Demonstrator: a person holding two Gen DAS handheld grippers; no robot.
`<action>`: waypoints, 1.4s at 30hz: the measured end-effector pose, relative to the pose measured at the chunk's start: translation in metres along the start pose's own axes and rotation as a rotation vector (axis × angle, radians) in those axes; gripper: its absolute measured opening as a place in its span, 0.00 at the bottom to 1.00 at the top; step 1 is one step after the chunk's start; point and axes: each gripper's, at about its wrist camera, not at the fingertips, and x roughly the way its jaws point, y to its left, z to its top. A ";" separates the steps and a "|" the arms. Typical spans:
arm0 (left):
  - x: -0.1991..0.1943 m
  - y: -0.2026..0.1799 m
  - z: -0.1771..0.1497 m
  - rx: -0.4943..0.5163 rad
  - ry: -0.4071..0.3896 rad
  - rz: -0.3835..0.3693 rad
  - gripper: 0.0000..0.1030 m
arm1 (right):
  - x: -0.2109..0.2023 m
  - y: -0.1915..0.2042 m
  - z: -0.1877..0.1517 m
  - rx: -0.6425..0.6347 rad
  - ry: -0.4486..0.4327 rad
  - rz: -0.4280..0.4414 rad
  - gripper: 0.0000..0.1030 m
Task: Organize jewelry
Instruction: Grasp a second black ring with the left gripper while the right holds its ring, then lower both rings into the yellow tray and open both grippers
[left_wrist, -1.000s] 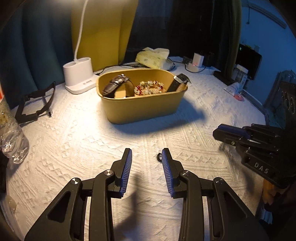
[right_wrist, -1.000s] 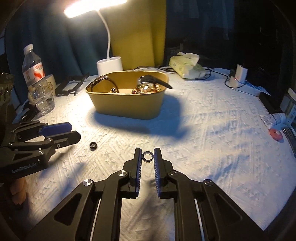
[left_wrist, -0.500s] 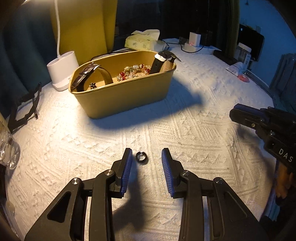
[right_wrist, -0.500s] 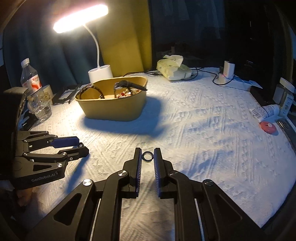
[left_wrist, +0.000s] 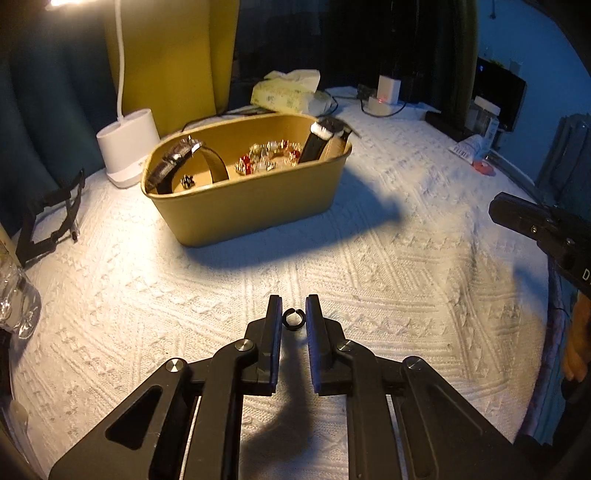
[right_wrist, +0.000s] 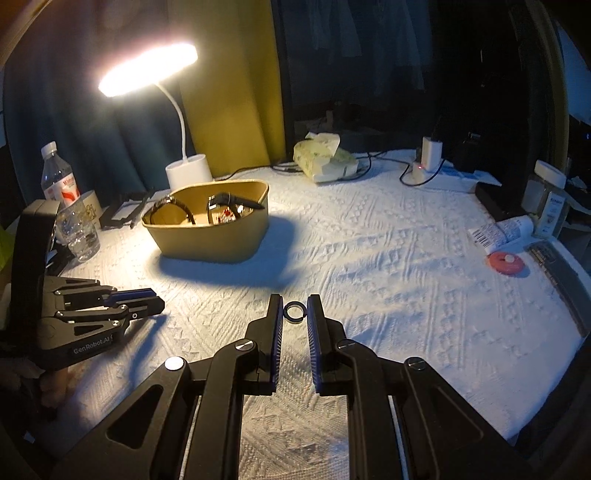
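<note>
Showing black angular linkages on the left gripper (left_wrist: 293, 314) and right gripper (right_wrist: 294, 312), silver screws gleaming at seven and five o'clock, blue ribbed pads lining both fingers, white "GenRobot.AI" lettering marking one body.

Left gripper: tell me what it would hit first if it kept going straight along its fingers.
The left gripper, shut on a small dark ring, points down at the white bedspread, short of the tan tub. It would probably meet the cloth first.

White textured cloth over the table (right_wrist: 388, 266). Directly on it: tan bin (right_wrist: 210, 236) near a lit white lamp (right_wrist: 186, 171), tissue pack (right_wrist: 325, 160), water bottle (right_wrist: 59, 184), red disc (right_wrist: 506, 263), white charger (right_wrist: 430, 155), black stand (left_wrist: 48, 218).
</note>
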 end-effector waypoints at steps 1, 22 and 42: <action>-0.003 -0.001 0.000 -0.001 -0.008 -0.003 0.14 | -0.002 0.000 0.002 -0.002 -0.005 -0.003 0.13; -0.086 0.008 0.035 -0.028 -0.263 -0.033 0.14 | -0.036 0.033 0.048 -0.104 -0.107 -0.017 0.13; -0.057 0.045 0.072 -0.092 -0.246 -0.036 0.14 | 0.009 0.057 0.095 -0.159 -0.113 0.047 0.13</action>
